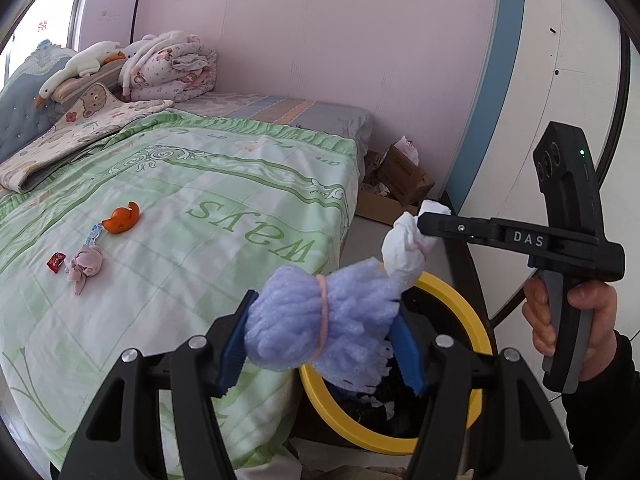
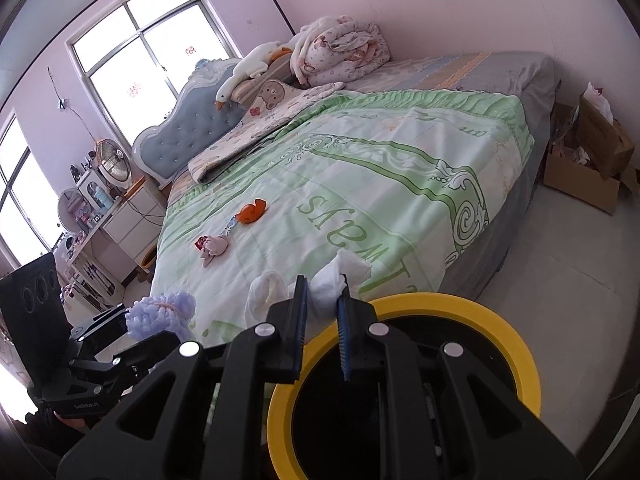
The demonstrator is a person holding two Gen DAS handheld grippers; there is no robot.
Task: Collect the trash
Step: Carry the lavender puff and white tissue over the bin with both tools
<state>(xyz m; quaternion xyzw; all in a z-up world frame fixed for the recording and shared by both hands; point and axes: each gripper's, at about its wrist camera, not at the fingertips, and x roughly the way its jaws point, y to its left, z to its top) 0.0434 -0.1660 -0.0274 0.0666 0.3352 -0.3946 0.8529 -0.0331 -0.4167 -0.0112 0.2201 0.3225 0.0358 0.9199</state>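
My left gripper [image 1: 324, 332] is shut on a purple foam bundle [image 1: 320, 320] tied with a pink band, held above the yellow-rimmed trash bin [image 1: 472, 304] beside the bed. My right gripper [image 2: 322, 300] is shut on a crumpled white tissue [image 2: 332, 280] over the bin [image 2: 460, 312]; it also shows in the left wrist view [image 1: 424, 224] with the tissue [image 1: 404, 252]. On the green quilt lie an orange peel [image 1: 122, 220], a pink wad [image 1: 84, 262], a red wrapper [image 1: 56, 261] and a blue-white wrapper [image 1: 93, 234].
The bed [image 2: 400, 168] has a folded blanket, pillows and a goose plush at its head. Cardboard boxes [image 2: 588, 160] stand on the floor by the wall. A desk with a fan [image 2: 114, 160] stands by the window. Bare floor lies right of the bin.
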